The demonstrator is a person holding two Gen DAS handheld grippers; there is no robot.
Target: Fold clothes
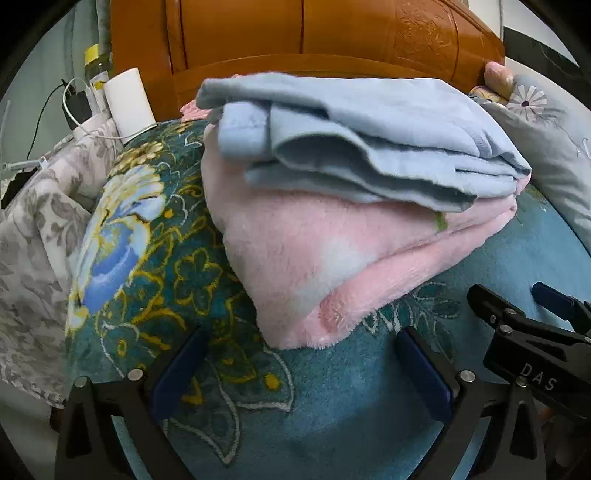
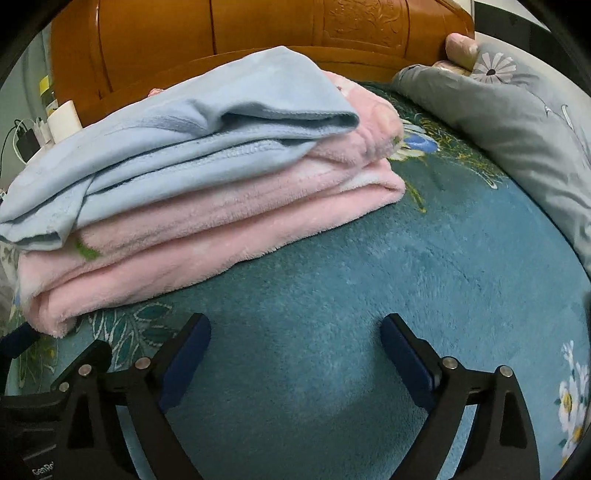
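Left hand-held gripper (image 1: 301, 363): mine, spread wide with nothing between the blue pads; it hangs over the teal bed cover just short of the stack's near corner, touching neither.
Right hand-held gripper (image 2: 295, 350): mine too, set wide apart and empty, over a plain stretch of cover to the right of the stack's near edge. In my left view its black frame shows at the lower right.
Blue garment (image 1: 369, 147): folded in several layers, lying on top of the pink one. Its folded edges face me and sag open a little.
Pink fleece garment (image 2: 221, 236): folded thick, flat on the bed beneath the blue one; it sticks out past the blue on the near side. A small green mark shows at the edge where the two meet.
Stack's place: toward the head of the bed, just before the headboard, nearer the bed's left side.
Bed cover (image 2: 369, 266): teal plush with yellow and blue flowers.
Headboard (image 1: 295, 33): orange-brown wood, carved, behind the stack.
Grey pillow (image 2: 517, 125): printed with a daisy, at the head of the bed's right side, apart from the stack.
White cylinder (image 1: 129, 101): upright beyond the bed's left edge, with a charger and cables beside it.
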